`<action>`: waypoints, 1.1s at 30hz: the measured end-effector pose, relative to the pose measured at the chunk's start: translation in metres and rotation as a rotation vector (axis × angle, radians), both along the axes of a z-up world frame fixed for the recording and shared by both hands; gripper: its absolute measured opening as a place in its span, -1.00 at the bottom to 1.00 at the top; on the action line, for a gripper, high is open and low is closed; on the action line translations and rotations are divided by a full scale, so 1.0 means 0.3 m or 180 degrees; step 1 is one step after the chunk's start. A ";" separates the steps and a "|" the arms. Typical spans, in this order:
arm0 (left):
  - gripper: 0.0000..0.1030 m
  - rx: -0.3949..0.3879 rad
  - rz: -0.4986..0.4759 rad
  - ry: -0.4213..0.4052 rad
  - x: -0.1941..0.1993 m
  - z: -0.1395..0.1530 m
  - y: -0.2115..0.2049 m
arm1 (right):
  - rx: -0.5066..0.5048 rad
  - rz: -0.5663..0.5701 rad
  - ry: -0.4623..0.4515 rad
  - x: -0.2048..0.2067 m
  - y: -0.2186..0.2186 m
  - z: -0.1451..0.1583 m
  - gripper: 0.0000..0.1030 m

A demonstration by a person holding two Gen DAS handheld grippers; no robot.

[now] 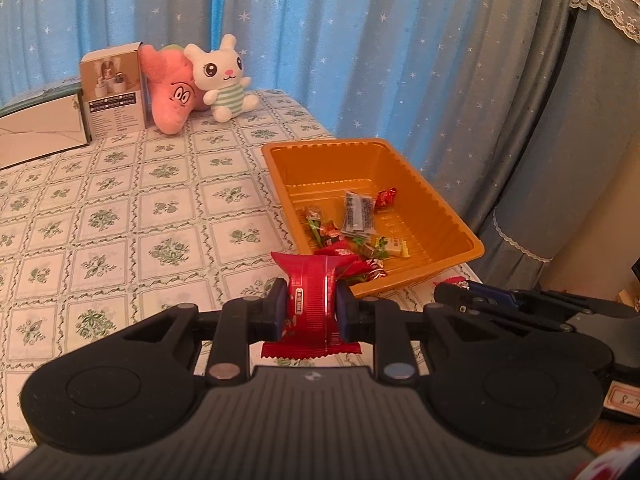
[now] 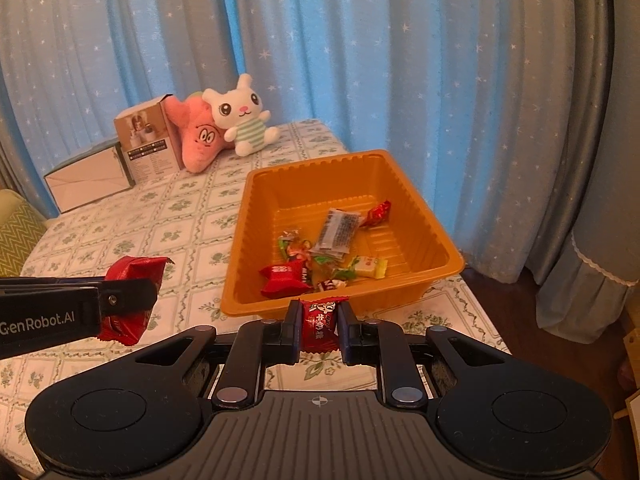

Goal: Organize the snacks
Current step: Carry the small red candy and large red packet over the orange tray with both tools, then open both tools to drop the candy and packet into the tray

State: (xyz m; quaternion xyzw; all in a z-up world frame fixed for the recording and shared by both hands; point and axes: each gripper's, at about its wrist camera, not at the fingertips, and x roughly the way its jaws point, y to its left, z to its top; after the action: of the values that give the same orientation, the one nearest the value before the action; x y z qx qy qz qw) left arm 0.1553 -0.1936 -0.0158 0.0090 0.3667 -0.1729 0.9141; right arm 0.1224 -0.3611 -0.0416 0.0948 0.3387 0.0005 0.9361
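An orange plastic tray (image 1: 444, 216) (image 2: 424, 216) stands on the patterned tablecloth and holds several wrapped sweets. My left gripper (image 1: 311, 304) is shut on a red snack packet (image 1: 312, 300), just short of the tray's near left corner. In the right wrist view the same gripper (image 2: 132, 300) enters from the left with that red packet (image 2: 134, 270). My right gripper (image 2: 319, 322) is shut on a small red wrapped candy (image 2: 320, 324) right in front of the tray's near rim. From the left wrist view the right gripper (image 1: 460, 286) shows side-on with a bit of red wrapper at its tip.
At the table's far left stand a white box (image 2: 90, 178), a printed carton (image 2: 148, 148), a pink plush (image 2: 200, 140) and a white rabbit plush (image 2: 244, 114). Blue starred curtains hang behind. The table edge runs close to the tray's right side.
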 end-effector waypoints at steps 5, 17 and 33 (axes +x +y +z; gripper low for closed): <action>-0.57 -0.0020 -0.0074 0.0006 0.052 -0.008 -0.043 | 0.0009 -0.0050 0.0006 0.029 -0.036 0.002 -0.64; -0.57 -0.0047 -0.0199 0.0004 0.254 -0.034 -0.138 | 0.0009 -0.0023 0.0008 0.210 -0.145 0.037 -0.64; -0.57 -0.0104 -0.0249 0.0120 0.541 -0.109 -0.220 | -0.0076 0.0109 0.0141 0.447 -0.208 -0.028 -0.64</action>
State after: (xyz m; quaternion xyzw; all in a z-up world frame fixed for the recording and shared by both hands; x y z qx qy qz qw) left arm 0.3177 -0.2597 -0.0486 0.0051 0.3804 -0.2146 0.8996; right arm 0.2565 -0.4236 -0.0500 0.0779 0.3609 0.0103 0.9293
